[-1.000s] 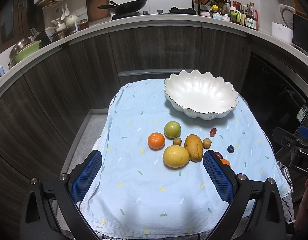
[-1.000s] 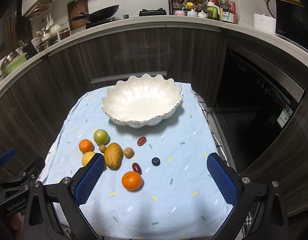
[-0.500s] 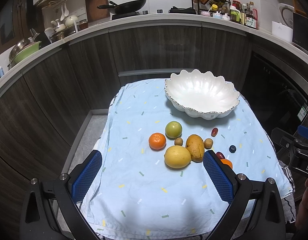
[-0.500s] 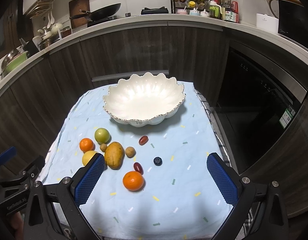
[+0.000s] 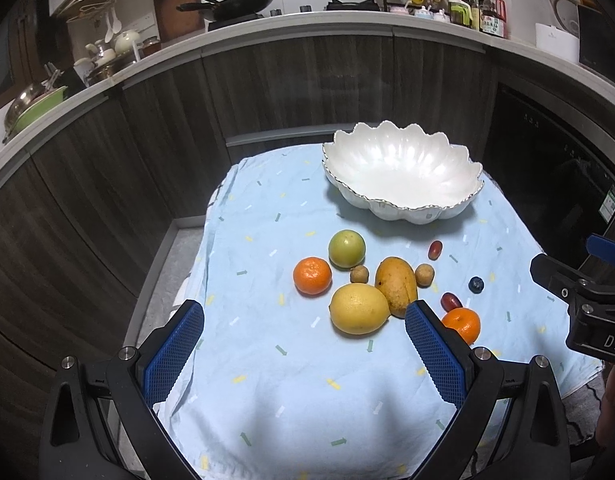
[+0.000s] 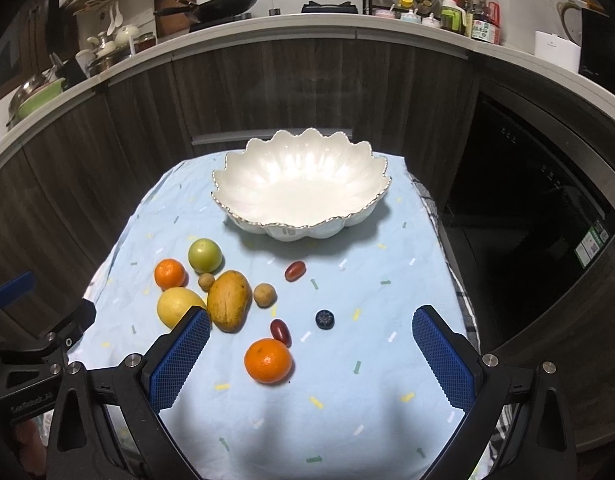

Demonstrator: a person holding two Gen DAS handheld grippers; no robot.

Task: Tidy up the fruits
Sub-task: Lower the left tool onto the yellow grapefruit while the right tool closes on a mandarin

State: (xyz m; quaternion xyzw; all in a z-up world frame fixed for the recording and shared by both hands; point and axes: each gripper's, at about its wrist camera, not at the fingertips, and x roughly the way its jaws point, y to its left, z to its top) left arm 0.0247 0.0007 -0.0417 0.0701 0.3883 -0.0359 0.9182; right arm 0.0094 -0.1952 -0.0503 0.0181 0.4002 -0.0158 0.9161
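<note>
White scalloped bowl sits empty at the desk's far end; the fruits, like the mango, lie loose nearby. Both grippers hover wide-fingered, holding nothing, ready to pick.

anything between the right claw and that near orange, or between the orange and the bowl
Nothing visible blocks the open right claw from the near orange. Toward the white bowl, a dark red fruit lies touching it; lifting clears that.

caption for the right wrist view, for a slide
Open right gripper hovers over loose fruit, nearest an orange, before an empty scalloped white bowl on a blue tablecloth.
</note>
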